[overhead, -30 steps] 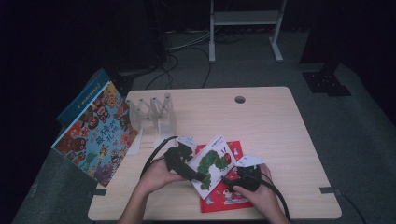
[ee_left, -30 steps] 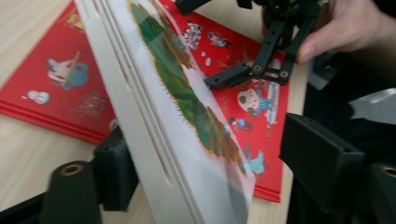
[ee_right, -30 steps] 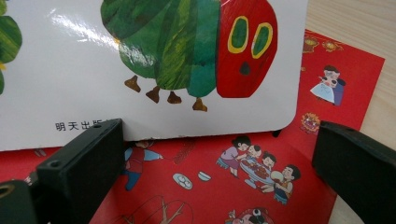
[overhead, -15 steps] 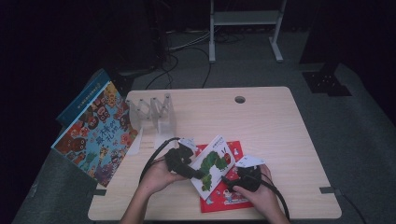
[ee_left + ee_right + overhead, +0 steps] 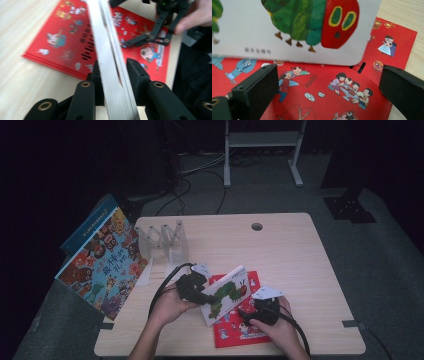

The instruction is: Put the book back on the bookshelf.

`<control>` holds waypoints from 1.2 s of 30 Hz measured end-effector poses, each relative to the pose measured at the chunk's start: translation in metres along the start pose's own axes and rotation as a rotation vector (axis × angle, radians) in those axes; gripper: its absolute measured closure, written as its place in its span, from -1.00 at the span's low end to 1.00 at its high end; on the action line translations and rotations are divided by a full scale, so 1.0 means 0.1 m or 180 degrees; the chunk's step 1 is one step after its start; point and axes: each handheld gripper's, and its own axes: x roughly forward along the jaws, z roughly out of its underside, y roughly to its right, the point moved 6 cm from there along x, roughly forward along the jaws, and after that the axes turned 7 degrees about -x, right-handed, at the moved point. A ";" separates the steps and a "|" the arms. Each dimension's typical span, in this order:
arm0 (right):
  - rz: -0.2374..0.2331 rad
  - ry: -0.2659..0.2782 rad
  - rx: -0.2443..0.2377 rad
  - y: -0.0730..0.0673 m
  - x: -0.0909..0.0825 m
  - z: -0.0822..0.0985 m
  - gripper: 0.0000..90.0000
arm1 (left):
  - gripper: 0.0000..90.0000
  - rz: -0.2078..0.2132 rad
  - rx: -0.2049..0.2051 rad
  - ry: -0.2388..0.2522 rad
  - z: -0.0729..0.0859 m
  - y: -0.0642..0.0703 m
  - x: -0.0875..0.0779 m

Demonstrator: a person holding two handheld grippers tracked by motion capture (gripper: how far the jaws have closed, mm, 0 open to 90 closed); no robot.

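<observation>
As the left gripper [image 5: 113, 82] has just closed onto the caterpillar book [image 5: 226, 294] | right gripper [image 5: 260, 312] gapes empty over the red book [image 5: 235, 330] by the table's near edge [image 5: 165, 351] | shelving into the rack [image 5: 167, 242] remains.

On the white caterpillar book [image 5: 287, 30], just above the right tool's [image 5: 329, 92] wide-apart jaws, a short line of small grey Chinese characters stands under the green body; it is too blurred to read. On the red book [image 5: 72, 42], to the left of the left tool [image 5: 113, 82], a row of black Chinese characters runs across the cover, smeared beyond reading. On the large picture book [image 5: 102, 262] that leans at the bench's edge, far off to the left tool's left, blue Chinese title characters stand among cartoon faces, and pale lettering runs along its blue spine; neither can be made out.
</observation>
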 end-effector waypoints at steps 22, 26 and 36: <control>-0.0026 0.0008 -0.0123 0.13 -0.13 -0.02 -0.66 | 0.67 -0.0244 0.0006 -0.0574 -0.09 0.04 -0.02; 0.0035 0.0054 -0.0027 0.31 -0.19 -0.01 -0.66 | 0.67 -0.0203 -0.0029 -0.0604 -0.10 0.02 -0.03; 0.0335 -0.0053 0.0322 0.88 -0.26 0.13 -0.63 | 0.67 -0.0178 -0.0076 -0.0568 -0.13 0.00 -0.15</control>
